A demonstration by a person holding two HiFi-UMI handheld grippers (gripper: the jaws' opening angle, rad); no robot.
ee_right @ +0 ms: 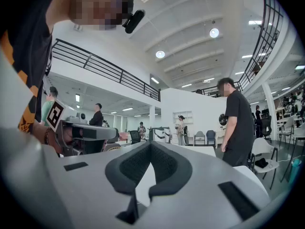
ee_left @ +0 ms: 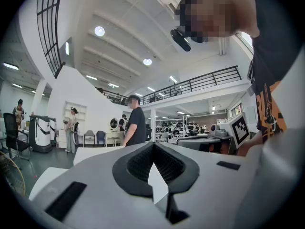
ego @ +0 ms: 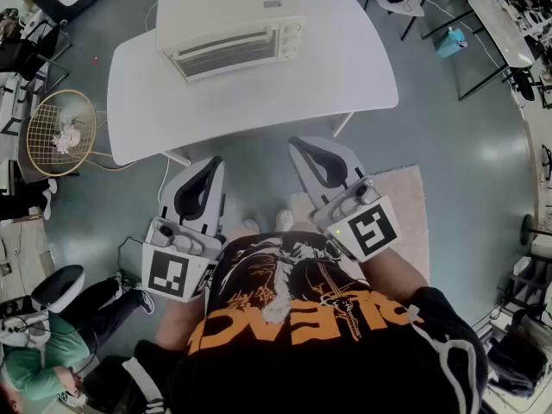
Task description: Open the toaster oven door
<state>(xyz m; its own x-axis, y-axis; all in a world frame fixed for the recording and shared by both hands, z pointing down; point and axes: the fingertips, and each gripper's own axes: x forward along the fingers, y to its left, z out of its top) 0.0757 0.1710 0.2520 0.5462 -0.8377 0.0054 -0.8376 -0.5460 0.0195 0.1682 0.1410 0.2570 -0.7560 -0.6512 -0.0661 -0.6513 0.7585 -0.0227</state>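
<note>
The cream toaster oven (ego: 228, 24) stands at the far side of the white table (ego: 345, 67), its glass door (ego: 226, 52) closed and facing me. Both grippers hang level in front of my chest, well short of the table's near edge. My left gripper (ego: 214, 164) is shut with nothing in it, its black pads meeting at the tip (ee_left: 153, 144). My right gripper (ego: 297, 145) is also shut and empty, pads together (ee_right: 150, 143). The oven does not show in either gripper view; only a strip of the table (ee_left: 95, 151) appears past the jaws.
A round gold wire basket (ego: 62, 132) sits on the floor left of the table. A pale rug (ego: 405, 214) lies under my right side. A seated person in green (ego: 34, 360) is at lower left. A person in black (ee_right: 238, 123) stands beyond the table.
</note>
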